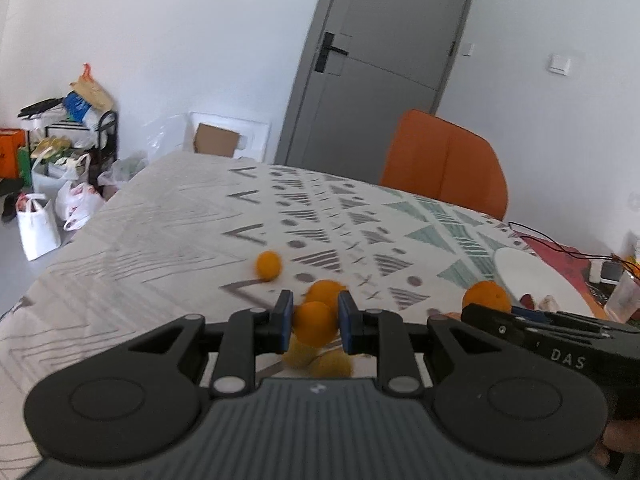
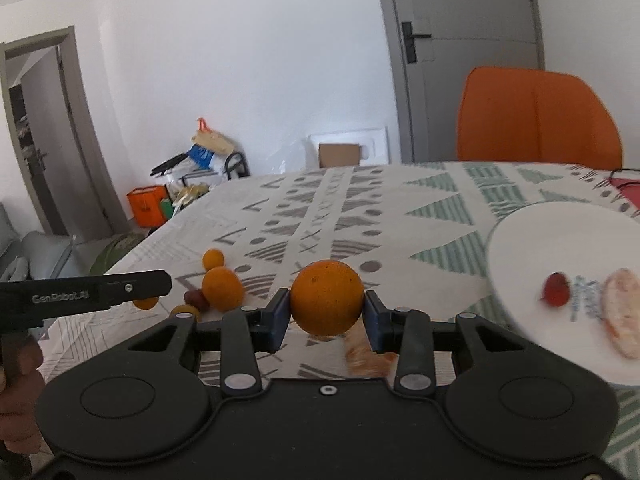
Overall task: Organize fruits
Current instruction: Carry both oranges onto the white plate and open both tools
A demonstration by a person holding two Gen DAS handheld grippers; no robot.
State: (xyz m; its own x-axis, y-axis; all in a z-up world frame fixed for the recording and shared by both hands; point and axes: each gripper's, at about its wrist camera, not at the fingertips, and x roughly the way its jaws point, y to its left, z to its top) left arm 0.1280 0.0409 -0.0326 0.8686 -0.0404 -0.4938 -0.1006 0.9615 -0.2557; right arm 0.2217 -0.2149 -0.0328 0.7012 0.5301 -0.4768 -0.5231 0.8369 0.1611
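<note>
My left gripper is shut on a small orange fruit above the patterned tablecloth. Behind it lies a larger orange, a small orange farther left, and two yellowish fruits below. My right gripper is shut on a big orange, held above the cloth left of a white plate. The plate holds a red fruit and a pinkish piece. The right gripper with its orange shows in the left wrist view.
An orange chair stands behind the table, in front of a grey door. More fruits lie left on the cloth near the left gripper's body. Cables and small items sit at the far right. Bags crowd the floor.
</note>
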